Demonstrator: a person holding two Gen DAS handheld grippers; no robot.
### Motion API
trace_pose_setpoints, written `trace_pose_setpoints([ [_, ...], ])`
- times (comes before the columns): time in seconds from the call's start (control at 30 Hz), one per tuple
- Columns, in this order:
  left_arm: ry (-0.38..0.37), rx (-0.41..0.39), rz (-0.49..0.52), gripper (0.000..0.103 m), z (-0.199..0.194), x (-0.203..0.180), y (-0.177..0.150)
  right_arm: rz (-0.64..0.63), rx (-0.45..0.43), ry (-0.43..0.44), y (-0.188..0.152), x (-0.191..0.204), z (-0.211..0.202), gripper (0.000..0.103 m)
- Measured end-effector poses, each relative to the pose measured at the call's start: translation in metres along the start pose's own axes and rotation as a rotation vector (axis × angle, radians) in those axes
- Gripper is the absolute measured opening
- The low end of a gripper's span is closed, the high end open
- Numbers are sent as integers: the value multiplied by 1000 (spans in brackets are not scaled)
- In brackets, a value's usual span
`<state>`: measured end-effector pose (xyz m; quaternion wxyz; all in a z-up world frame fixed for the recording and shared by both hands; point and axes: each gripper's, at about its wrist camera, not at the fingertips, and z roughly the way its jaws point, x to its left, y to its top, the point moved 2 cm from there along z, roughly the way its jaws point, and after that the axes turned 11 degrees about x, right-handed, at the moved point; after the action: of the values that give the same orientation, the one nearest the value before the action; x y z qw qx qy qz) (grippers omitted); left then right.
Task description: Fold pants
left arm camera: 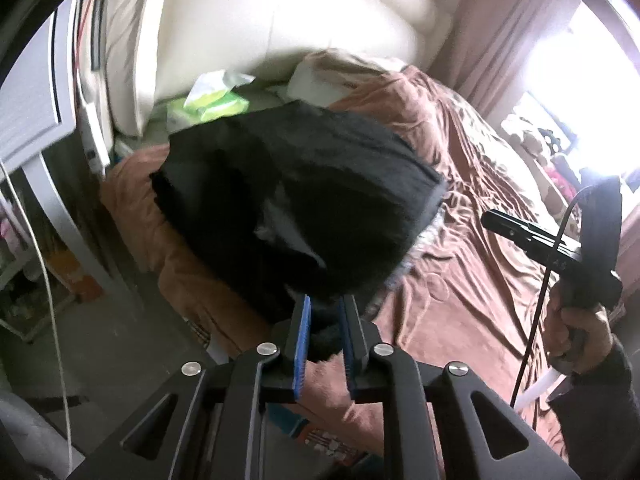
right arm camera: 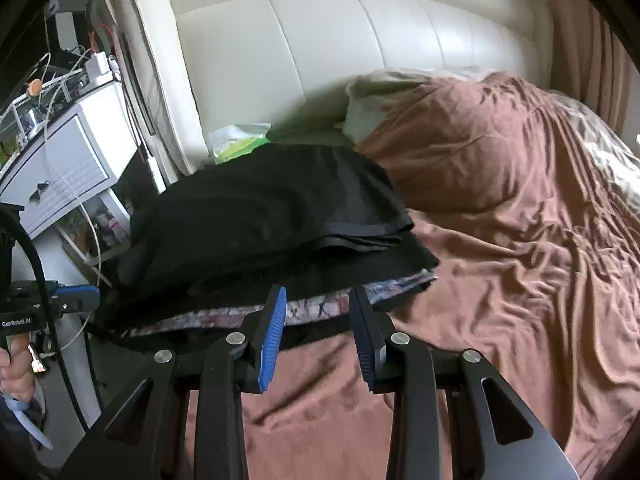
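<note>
Left gripper point(left arm camera: 323, 334) is mine to start from: its blue pads point(left arm camera: 302, 340) are clamped on a bunched edge of the black pants point(left arm camera: 304, 196), which spread away straight ahead of the fingertips in a dark, partly lifted mass. Right gripper point(right arm camera: 318, 336) has its fingers apart and holds nothing; the folded black pants lie just beyond its tips, ahead and slightly to its left, resting on a patterned grey cloth point(right arm camera: 328, 306) that shows under their near edge. From the right side, the pile's long axis runs across my fingers, left to right. Everything sits on the brown bedspread point(right arm camera: 500, 240), with the cream headboard point(right arm camera: 320, 60) farther ahead and a green tissue pack point(left arm camera: 208, 104) near the pillow. I judge the left gripper is the nearer one, already on the fabric, so the next fold turns on carrying its edge forward over the pile.
</note>
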<state>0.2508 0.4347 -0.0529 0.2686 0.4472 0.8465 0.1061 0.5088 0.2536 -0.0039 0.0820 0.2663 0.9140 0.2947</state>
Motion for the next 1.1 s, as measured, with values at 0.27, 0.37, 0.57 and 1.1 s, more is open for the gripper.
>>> trace_pose_setpoints([
  [0.27,18,-87,75,68,-32,-41,-20,-26,-71,-41,-37,10,-70,81],
  [0.37,28,-94,91,77,-40,-55,-26,-22,-66,-60,-52,12,-92,86],
  [0.57,53,-155,157,100,-64,-88,-41,-24,-94,-102,-83,19,-140,102],
  [1.1,34,-226,277,102,-116,-158,-92,45,-182,-211,-162,39,-258,103],
])
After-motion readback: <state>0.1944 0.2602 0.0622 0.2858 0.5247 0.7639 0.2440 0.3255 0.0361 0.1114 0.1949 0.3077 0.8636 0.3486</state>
